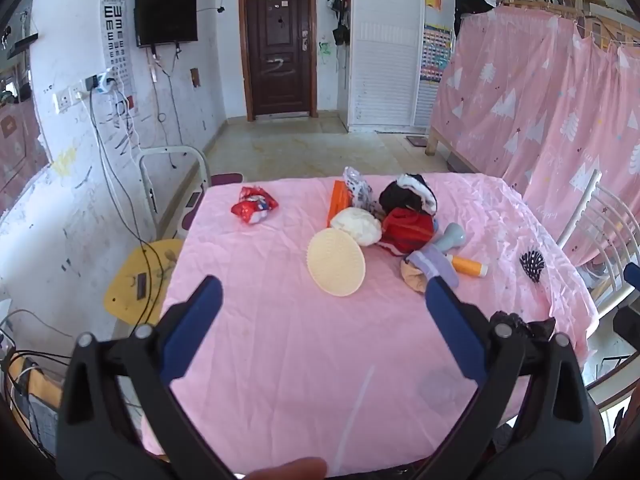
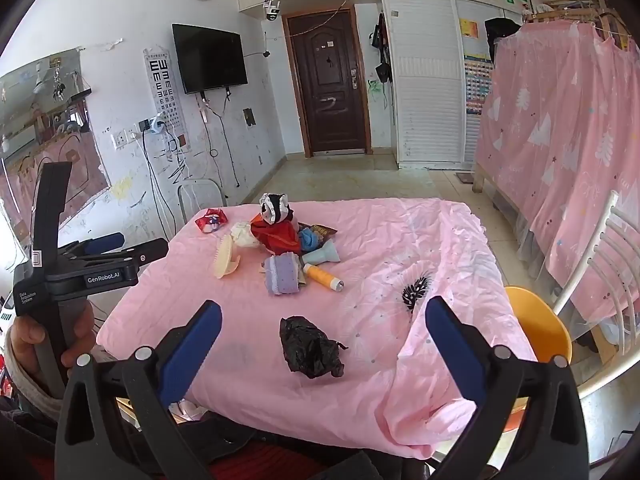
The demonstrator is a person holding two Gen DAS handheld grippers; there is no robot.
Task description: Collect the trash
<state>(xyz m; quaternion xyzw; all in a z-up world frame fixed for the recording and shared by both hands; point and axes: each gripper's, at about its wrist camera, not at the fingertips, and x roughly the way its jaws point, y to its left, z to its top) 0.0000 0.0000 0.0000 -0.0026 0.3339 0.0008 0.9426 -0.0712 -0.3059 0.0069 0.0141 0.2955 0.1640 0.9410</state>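
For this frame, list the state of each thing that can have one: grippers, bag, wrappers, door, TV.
left gripper: open, empty
right gripper: open, empty
black plastic bag: crumpled, lying on the pink tablecloth
red snack wrapper: crumpled, lying apart from the pile
orange bottle: on its side
round cream brush: lying flat
door: closed
TV: off

Crumpled bag (image 2: 311, 347) on bench (image 2: 420, 240) between right claw (image 2: 323, 320) tips, clutter pile (image 2: 280, 240) beyond, chair (image 2: 538, 320) right of claw.
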